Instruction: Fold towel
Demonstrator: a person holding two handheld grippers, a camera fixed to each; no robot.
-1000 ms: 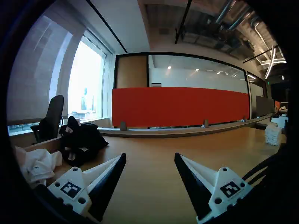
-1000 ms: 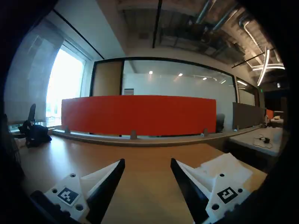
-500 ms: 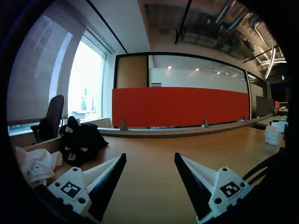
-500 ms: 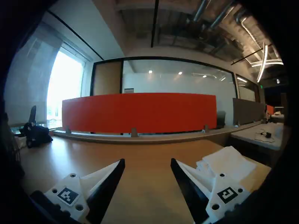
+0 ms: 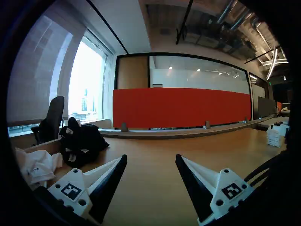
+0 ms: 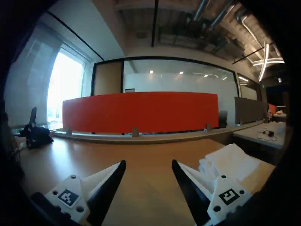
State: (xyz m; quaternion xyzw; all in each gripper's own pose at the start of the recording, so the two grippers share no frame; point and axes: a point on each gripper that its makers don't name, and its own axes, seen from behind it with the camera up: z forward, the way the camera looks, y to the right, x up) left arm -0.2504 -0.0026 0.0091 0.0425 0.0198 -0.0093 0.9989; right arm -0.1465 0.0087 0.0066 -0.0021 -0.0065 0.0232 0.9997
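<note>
My left gripper [image 5: 150, 160] and right gripper [image 6: 148, 164] gaped wide above the desk [image 5: 150, 147], black bag [image 5: 81, 145] and crumpled cloth [image 5: 35, 167] near one, folded towels [image 6: 231, 164] near the other.

Bright daylight pours in through the big window [image 5: 85, 88], so white that it washes out. The wooden table [image 5: 158, 180] has a soft shine. The ceiling [image 6: 180, 22] is dim, with thin glowing lamps [image 6: 265, 62]. Straight lines bend near the edges. The 2 pictures look sharp.

The wooden table [image 5: 150, 162] carries folded towels [image 6: 231, 162] and a black bag [image 5: 81, 145].
</note>
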